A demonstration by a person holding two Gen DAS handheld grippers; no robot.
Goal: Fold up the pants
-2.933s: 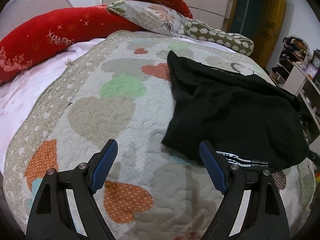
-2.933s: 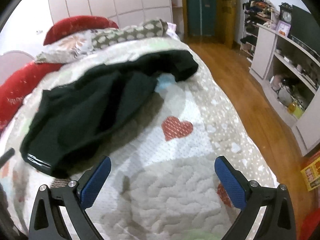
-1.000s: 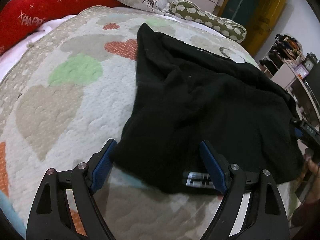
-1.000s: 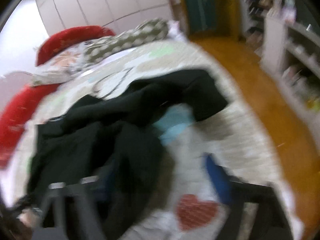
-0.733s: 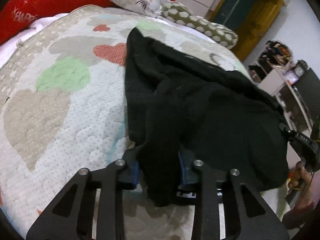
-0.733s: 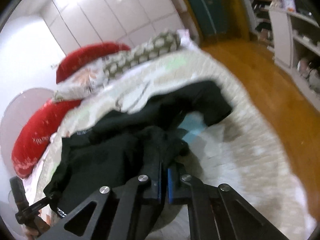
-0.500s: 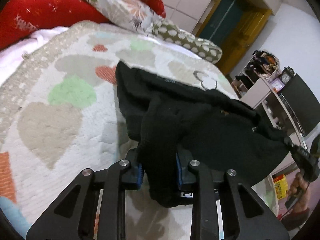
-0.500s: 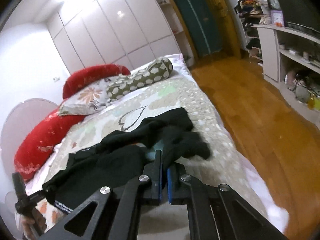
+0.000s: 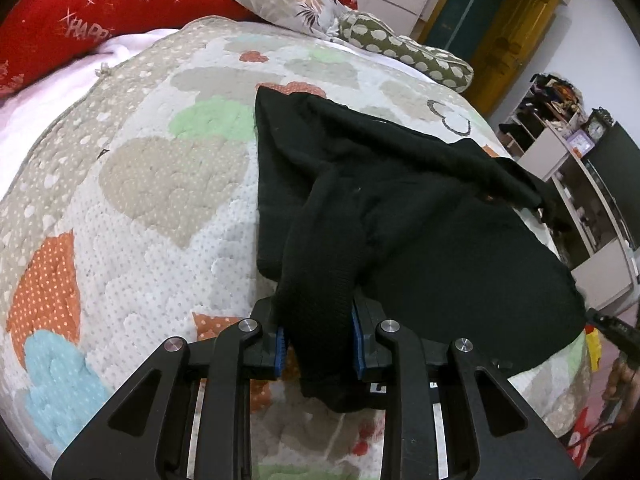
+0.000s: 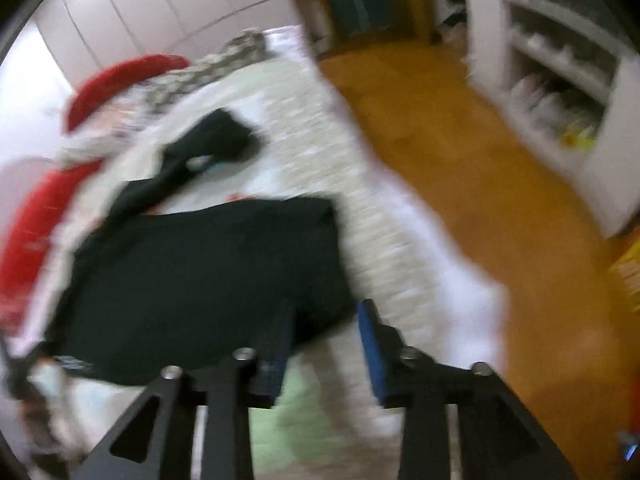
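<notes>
The quilt (image 9: 152, 208) lies bare to my left, and its right edge drops to wood floor (image 10: 460, 184). The red bolster (image 9: 100, 12) reads "HAPP". The black pants (image 9: 420, 216) sprawl mid-bed – my left gripper (image 9: 318, 344) clamps a bunched fold; my right gripper's (image 10: 326, 344) jaws are opening, a fabric corner loose between them.

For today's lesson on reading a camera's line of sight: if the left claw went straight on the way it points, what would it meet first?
The left claw is shut on a bunch of the black pants, so more of that cloth lies first in its line, with the heart-patterned quilt likely just beneath, though depth is unclear.
</notes>
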